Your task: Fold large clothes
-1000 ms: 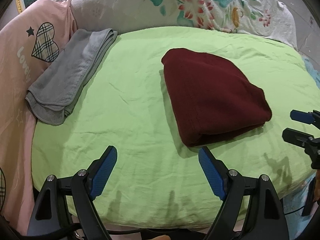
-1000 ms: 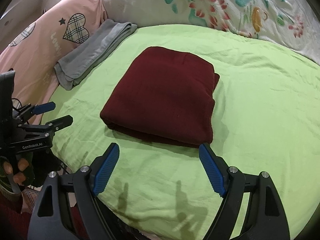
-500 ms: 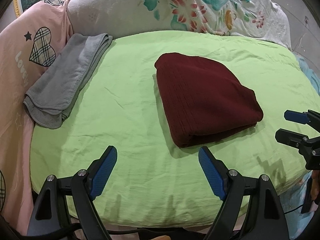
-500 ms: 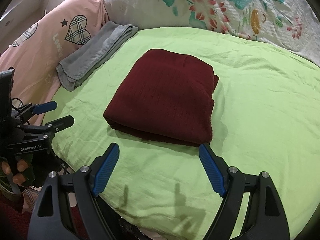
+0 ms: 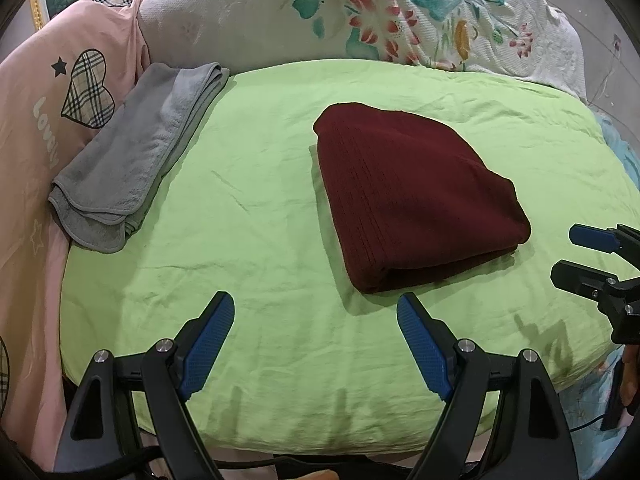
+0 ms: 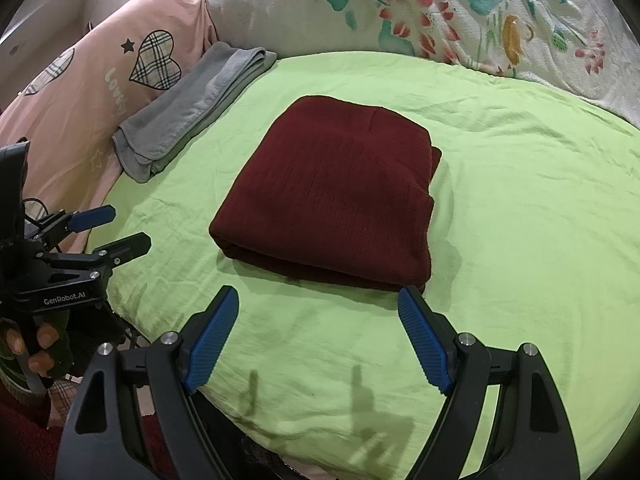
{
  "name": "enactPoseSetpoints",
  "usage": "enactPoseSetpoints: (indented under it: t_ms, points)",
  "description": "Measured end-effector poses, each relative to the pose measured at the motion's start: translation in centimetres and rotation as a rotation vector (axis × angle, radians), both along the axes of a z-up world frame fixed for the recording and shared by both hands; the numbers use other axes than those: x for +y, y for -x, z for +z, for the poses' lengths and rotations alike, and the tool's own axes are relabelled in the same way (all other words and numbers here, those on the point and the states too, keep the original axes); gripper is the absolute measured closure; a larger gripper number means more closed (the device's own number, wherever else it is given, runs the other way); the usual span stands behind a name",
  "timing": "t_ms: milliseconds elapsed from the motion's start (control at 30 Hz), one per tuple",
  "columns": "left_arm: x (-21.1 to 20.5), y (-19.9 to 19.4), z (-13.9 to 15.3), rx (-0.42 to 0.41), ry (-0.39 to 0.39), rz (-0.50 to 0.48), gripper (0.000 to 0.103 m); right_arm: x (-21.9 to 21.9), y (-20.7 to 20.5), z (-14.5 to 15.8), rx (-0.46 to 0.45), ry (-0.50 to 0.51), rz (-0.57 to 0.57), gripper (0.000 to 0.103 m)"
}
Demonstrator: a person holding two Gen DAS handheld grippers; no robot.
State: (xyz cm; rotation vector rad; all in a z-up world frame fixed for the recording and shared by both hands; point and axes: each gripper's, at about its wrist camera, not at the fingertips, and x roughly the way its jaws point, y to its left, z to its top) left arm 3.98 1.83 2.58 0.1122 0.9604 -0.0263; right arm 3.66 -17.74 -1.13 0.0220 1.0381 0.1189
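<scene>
A dark red knitted garment point(image 5: 412, 196) point(image 6: 332, 196) lies folded into a thick rectangle on the green sheet point(image 5: 248, 216) point(image 6: 520, 208). My left gripper point(image 5: 316, 306) hovers open above the sheet, just in front of and left of the garment's near edge, with nothing between its blue pads. My right gripper point(image 6: 318, 298) is open too, held over the sheet right before the garment's near fold, its right pad point(image 6: 424, 344) close to the garment's corner. Each gripper shows at the edge of the other's view: the right gripper point(image 5: 576, 256), the left gripper point(image 6: 116, 230).
A folded grey towel point(image 5: 132, 160) point(image 6: 188, 116) lies at the sheet's far left edge. Behind it is a pink cover with plaid hearts point(image 5: 84, 88) point(image 6: 154, 60) and a white floral quilt point(image 5: 360, 16) point(image 6: 440, 12). A gloved hand point(image 6: 36, 348) holds the left gripper.
Both views have drifted slightly, so the garment sits a little lower and nearer the fingers than a second ago. Both grippers stay open; garment and towel lie unmoved.
</scene>
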Motion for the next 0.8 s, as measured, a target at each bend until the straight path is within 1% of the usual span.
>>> enactPoseSetpoints:
  t_ms: [800]
  points:
    - [-0.28, 0.82, 0.67, -0.022, 0.001, -0.003, 0.019, 0.47, 0.63, 0.42, -0.018, -0.005, -0.008, 0.021]
